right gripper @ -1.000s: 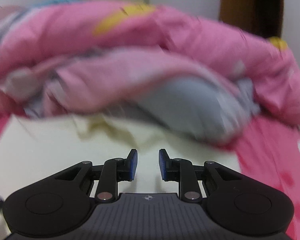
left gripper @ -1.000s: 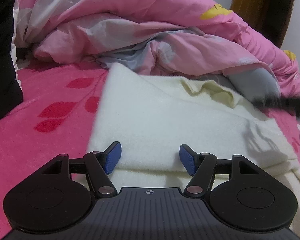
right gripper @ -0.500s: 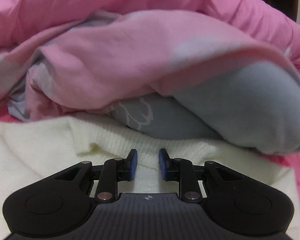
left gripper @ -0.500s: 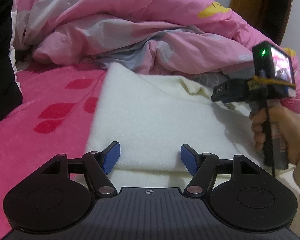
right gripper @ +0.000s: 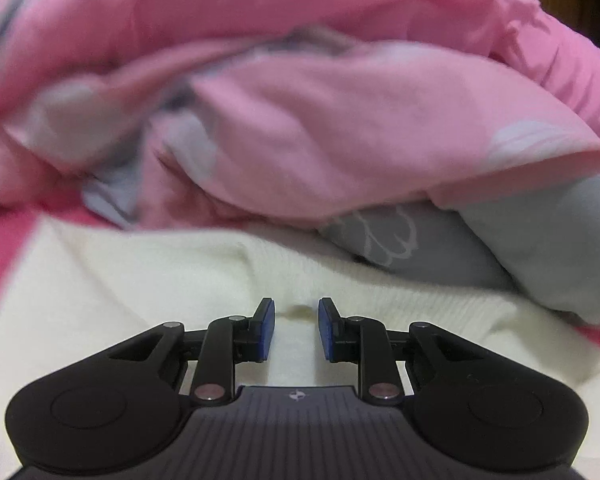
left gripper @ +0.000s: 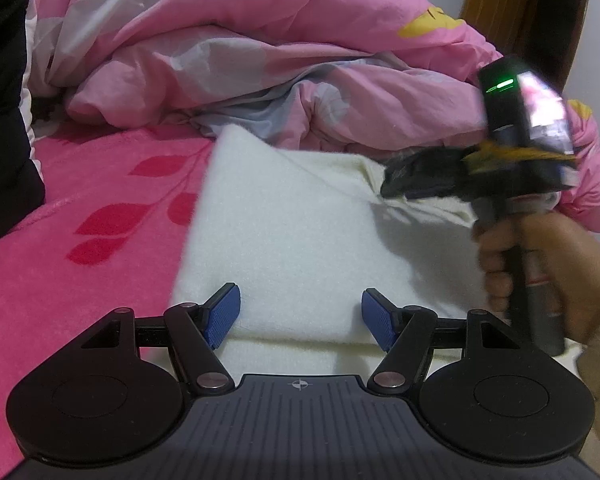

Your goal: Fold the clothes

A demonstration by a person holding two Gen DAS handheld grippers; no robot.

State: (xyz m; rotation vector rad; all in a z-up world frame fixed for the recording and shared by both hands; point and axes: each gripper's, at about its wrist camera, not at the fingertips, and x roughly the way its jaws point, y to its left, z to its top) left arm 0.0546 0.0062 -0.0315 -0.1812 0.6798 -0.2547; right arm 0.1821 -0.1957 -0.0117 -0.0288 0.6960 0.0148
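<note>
A cream knit sweater (left gripper: 292, 232) lies flat on the pink bed sheet (left gripper: 80, 240), its near edge folded over. My left gripper (left gripper: 300, 312) is open above that folded edge, with nothing between its blue pads. My right gripper (left gripper: 386, 190), held by a hand (left gripper: 548, 264), has its tips down at the sweater's far edge, where the fabric wrinkles. In the right wrist view the right gripper (right gripper: 297, 330) is only narrowly open, with the sweater (right gripper: 140, 288) and its ribbed collar (right gripper: 380, 284) just ahead of the pads.
A bunched pink and grey duvet (left gripper: 260, 60) is piled right behind the sweater and overhangs its far edge (right gripper: 340, 120). Dark fabric (left gripper: 4, 120) lies at the far left. A brown door (left gripper: 540, 12) stands at the back right.
My right gripper swung in from the right, came down on the sweater's far edge by the collar, then shifted a little left. Its narrow gap stayed the same. My left gripper barely moved.
</note>
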